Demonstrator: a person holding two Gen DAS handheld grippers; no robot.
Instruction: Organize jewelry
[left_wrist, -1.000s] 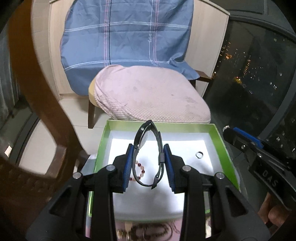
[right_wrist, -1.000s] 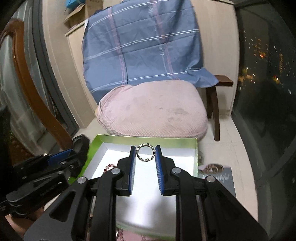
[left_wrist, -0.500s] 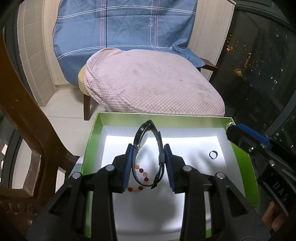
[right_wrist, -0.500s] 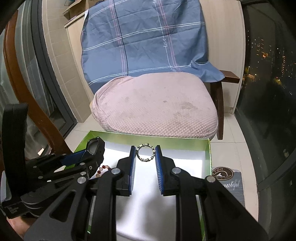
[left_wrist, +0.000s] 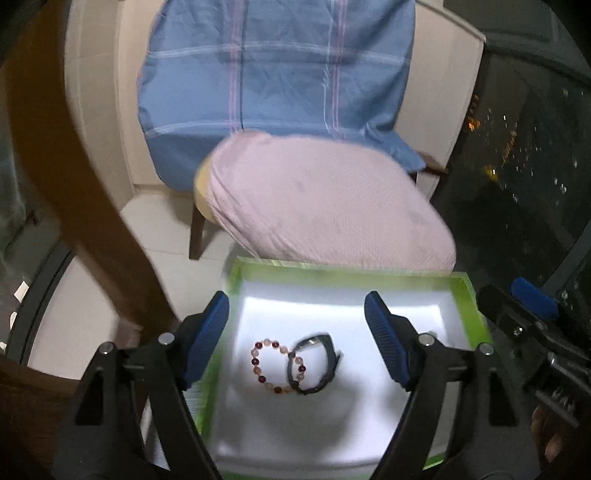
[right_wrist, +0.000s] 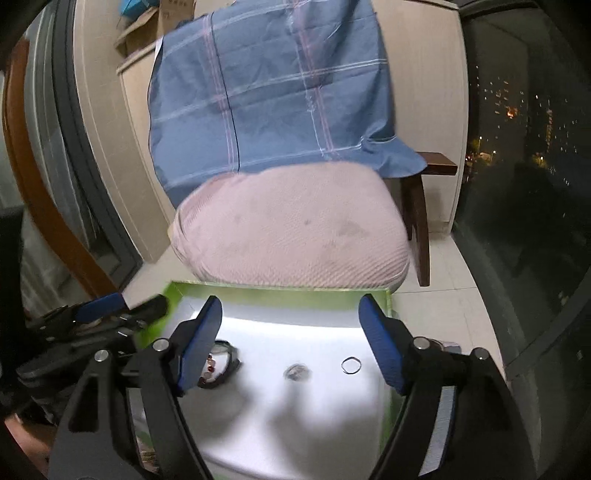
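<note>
My left gripper (left_wrist: 295, 317) fingers are opening, empty, over the beaded bracelet (left_wrist: 275, 367) and black band (left_wrist: 314, 363) touching near the green tray's (left_wrist: 347, 275) left edge, while my right gripper (right_wrist: 290, 315) opens above light, slippery rings (right_wrist: 351, 364), best pinched across their rims.

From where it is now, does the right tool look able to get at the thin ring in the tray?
Probably yes. The right tool hangs over the tray, jaws opening with nothing between them, and the thin ring lies uncovered on the white lining, apart from the blurred ring beside it.
</note>
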